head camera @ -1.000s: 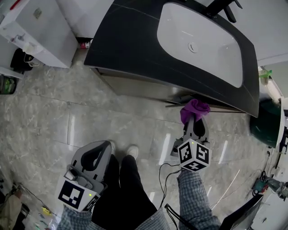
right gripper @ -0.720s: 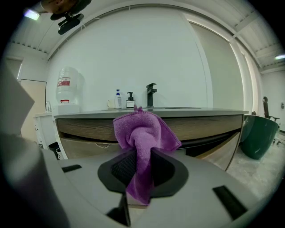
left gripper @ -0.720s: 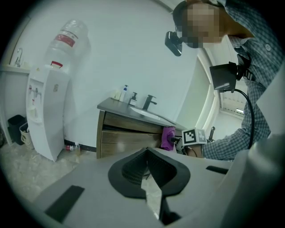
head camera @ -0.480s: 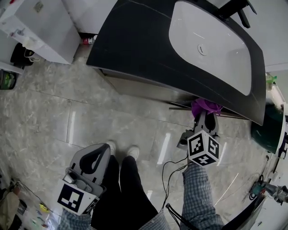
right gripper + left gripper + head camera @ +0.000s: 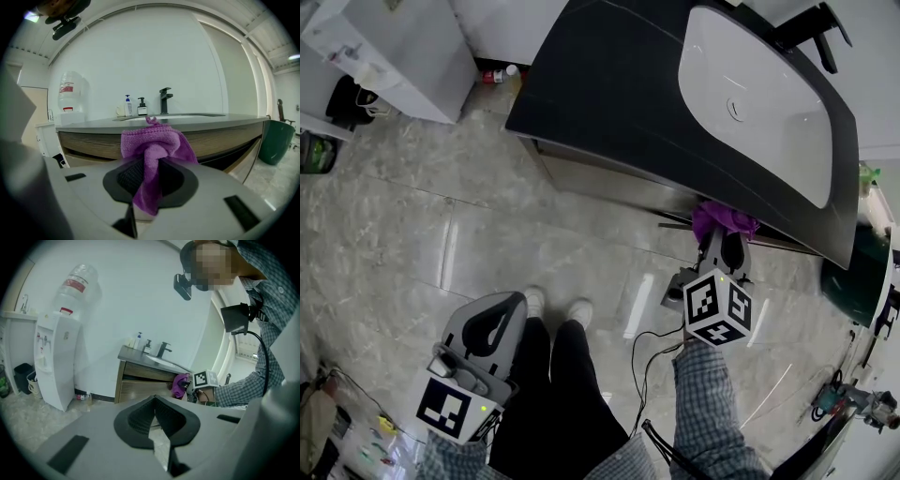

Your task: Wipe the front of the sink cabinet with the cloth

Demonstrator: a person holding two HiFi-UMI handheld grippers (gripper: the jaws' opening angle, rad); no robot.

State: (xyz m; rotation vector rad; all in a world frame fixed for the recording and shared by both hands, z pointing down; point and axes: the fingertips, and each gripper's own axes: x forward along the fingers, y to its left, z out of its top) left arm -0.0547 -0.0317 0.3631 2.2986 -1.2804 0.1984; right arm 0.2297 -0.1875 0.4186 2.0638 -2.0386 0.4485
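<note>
Against a second ago, the cloth (image 5: 722, 221) sits tighter under the bench (image 5: 609, 84) lip and a little further left along the cabinet (image 5: 600, 176), pressed to its wood front. The right claw (image 5: 724, 246) is clamped on the cloth, which bunches above the pads and hangs down between them. The left claw (image 5: 495, 323) stays low, well back from the cabinet, its tips drawn together with nothing between them. The dark bench tops the cabinet and carries a white sink (image 5: 769, 112), a black faucet (image 5: 164, 99) and soap bottles (image 5: 127, 105). Before the cabinet lies a glossy marbled floor (image 5: 412, 234). Left of the cabinet stand a water dispenser (image 5: 54, 359) and a small bottle (image 5: 499, 74) by the wall; right of it stands a green bin (image 5: 853, 272).
</note>
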